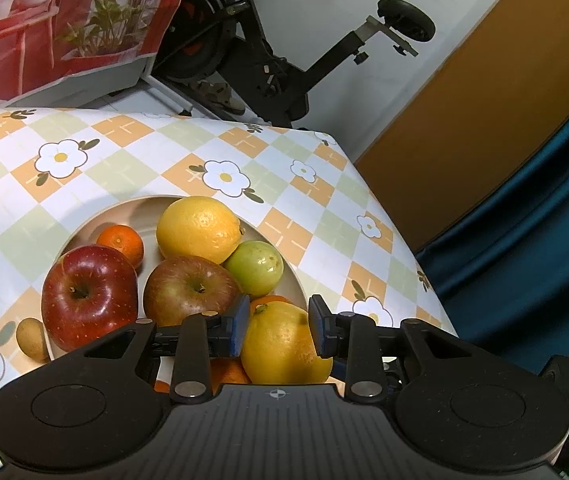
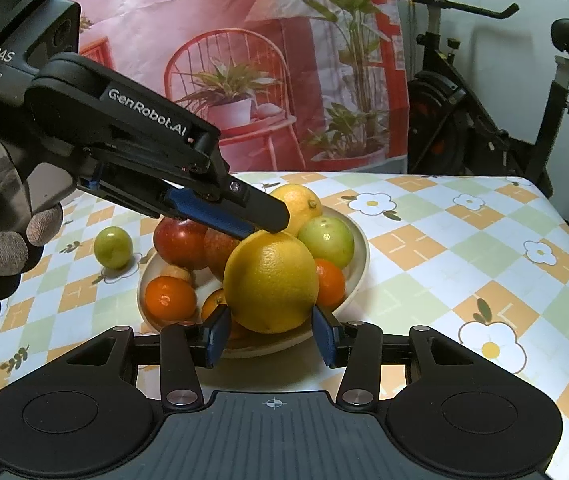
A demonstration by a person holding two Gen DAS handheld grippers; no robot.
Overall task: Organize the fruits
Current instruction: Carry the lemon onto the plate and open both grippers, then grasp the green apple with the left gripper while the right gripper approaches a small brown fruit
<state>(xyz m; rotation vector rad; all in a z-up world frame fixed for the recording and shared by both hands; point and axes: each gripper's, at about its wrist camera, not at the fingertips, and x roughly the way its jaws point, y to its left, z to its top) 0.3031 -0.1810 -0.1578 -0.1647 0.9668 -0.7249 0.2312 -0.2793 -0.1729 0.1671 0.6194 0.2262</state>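
A lived-in home room is showing itself here. A counter [image 2: 424, 240] is wearing a checked vinyl cloth printed with daisies, and a bowl [image 2: 358, 248] of fruit is sitting on it. Behind, an exercise bike [image 2: 484, 120] is standing against a white wall, a printed hanging [image 2: 244, 60] of potted plants and a red chair is draping down, and a teal curtain [image 1: 524, 240] is hanging beside a wooden door [image 1: 464, 120].
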